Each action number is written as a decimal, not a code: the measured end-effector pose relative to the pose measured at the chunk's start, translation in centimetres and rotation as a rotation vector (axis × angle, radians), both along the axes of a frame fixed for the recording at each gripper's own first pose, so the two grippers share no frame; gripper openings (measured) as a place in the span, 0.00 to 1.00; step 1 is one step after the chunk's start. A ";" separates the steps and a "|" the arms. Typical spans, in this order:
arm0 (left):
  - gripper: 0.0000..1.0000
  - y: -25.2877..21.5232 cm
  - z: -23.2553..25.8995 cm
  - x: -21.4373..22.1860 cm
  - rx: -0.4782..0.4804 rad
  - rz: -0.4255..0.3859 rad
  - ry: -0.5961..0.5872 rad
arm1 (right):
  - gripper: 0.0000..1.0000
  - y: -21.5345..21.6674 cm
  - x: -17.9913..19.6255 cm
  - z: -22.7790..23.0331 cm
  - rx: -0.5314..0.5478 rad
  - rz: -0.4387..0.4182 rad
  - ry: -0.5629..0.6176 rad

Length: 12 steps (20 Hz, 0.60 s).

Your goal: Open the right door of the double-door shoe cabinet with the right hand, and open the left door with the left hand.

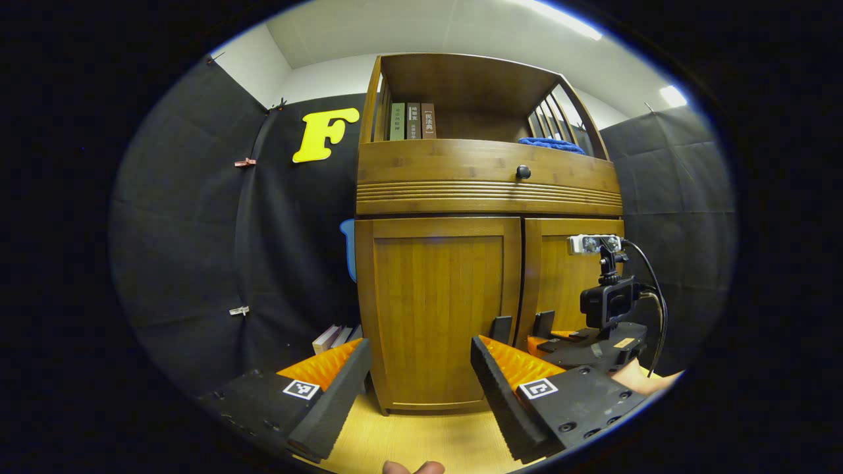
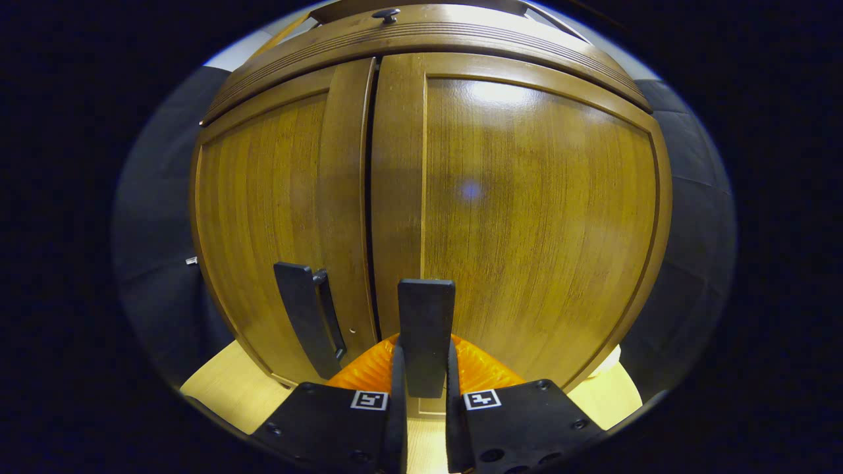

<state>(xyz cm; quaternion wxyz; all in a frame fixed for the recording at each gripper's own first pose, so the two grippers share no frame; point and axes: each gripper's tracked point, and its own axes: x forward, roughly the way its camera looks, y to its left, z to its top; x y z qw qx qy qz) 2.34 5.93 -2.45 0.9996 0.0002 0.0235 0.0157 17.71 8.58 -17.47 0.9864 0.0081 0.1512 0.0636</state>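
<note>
The wooden shoe cabinet (image 1: 487,191) stands ahead with both lower doors shut. In the left gripper view, my left gripper (image 1: 421,349) is open, low in front of the left door (image 1: 438,296) and short of it, holding nothing. The left door's dark handle (image 1: 500,328) is to the right of it. Farther right, my right gripper (image 1: 546,339) is at the right door (image 1: 570,276). In the right gripper view, my right gripper (image 2: 426,352) is shut on the right door's flat upright handle (image 2: 426,316). The left door's handle (image 2: 306,316) stands free beside it.
A drawer with a round knob (image 1: 523,172) runs above the doors. The open shelf holds books (image 1: 411,121) and a blue cloth (image 1: 552,144). More books (image 1: 334,337) lie on the pale wood floor (image 1: 421,441) left of the cabinet. A hand (image 1: 642,378) holds the right gripper.
</note>
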 end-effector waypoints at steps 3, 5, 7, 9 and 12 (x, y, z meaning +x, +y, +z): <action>0.94 -0.3 0.1 -0.4 0.004 0.005 -0.002 | 0.27 -0.1 -0.6 0.4 0.021 0.003 0.005; 0.94 -0.4 0.1 -0.8 0.008 0.009 -0.004 | 0.27 -0.1 -0.9 1.3 0.055 0.006 0.017; 0.94 -0.5 0.3 -1.0 0.009 0.015 -0.005 | 0.27 -0.1 -0.7 2.6 0.072 0.018 0.022; 0.94 -0.8 0.1 -1.4 0.006 0.019 -0.006 | 0.27 -0.1 -1.0 2.6 0.064 0.029 0.021; 0.94 -1.2 0.1 -1.9 0.009 0.026 -0.007 | 0.27 -0.2 -1.5 3.0 0.055 0.026 0.021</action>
